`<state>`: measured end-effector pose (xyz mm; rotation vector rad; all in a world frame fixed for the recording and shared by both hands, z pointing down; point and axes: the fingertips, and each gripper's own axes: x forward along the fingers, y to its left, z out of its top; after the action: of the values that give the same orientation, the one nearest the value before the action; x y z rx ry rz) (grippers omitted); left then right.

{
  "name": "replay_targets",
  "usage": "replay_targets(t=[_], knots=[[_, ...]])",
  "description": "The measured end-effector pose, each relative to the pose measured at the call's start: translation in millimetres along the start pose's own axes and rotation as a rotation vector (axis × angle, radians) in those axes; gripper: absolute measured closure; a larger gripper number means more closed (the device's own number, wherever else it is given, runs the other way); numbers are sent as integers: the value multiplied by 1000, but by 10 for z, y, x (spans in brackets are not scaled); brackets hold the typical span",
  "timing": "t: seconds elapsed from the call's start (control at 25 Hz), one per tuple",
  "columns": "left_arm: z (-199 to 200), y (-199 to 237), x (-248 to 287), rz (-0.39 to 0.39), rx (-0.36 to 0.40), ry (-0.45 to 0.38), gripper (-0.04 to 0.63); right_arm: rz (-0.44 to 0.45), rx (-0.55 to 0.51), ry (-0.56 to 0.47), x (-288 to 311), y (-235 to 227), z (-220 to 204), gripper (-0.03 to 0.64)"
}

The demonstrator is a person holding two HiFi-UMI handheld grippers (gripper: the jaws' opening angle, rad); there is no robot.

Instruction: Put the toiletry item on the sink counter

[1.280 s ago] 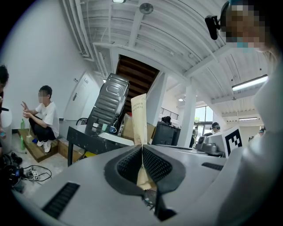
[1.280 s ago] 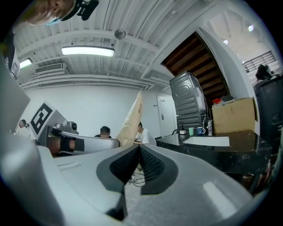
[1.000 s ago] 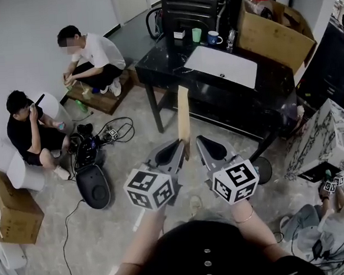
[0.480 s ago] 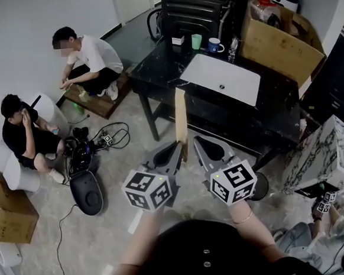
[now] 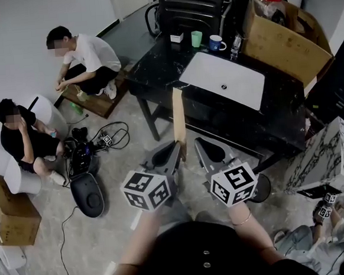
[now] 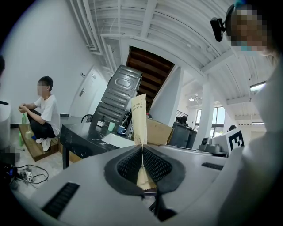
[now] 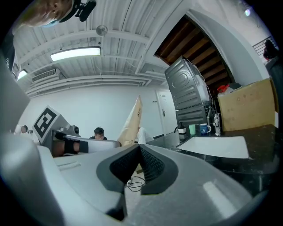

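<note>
A long, flat tan toothbrush box (image 5: 179,119) stands upright in my left gripper (image 5: 178,152), whose jaws are shut on its lower end. In the left gripper view the box (image 6: 139,119) rises straight out of the closed pads of the left gripper (image 6: 142,152). My right gripper (image 5: 200,146) hangs just to the right of it, jaws shut with nothing between them. The right gripper view shows the box (image 7: 132,120) leaning behind and left of the right gripper (image 7: 139,148). Ahead stands the black marble sink counter (image 5: 154,64) with a white basin (image 5: 224,79).
A green cup (image 5: 197,38), a blue mug (image 5: 215,42) and a small white box (image 5: 178,38) stand at the counter's back edge. A large cardboard box (image 5: 282,36) sits at its right. Two people (image 5: 85,55) sit at left beside cables (image 5: 109,136) and a black case (image 5: 87,194).
The counter sits slightly nearer and more to the right in the head view. Both grippers keep the same pose, and the left one still holds the box.
</note>
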<state>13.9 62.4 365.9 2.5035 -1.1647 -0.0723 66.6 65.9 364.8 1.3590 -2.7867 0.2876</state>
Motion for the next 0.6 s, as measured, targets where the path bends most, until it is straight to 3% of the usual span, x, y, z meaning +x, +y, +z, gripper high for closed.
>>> replay_targets(t=[0.6], knots=[[558, 1044, 989, -73, -39, 11, 583, -43, -6, 11, 1406, -706, 268, 614]])
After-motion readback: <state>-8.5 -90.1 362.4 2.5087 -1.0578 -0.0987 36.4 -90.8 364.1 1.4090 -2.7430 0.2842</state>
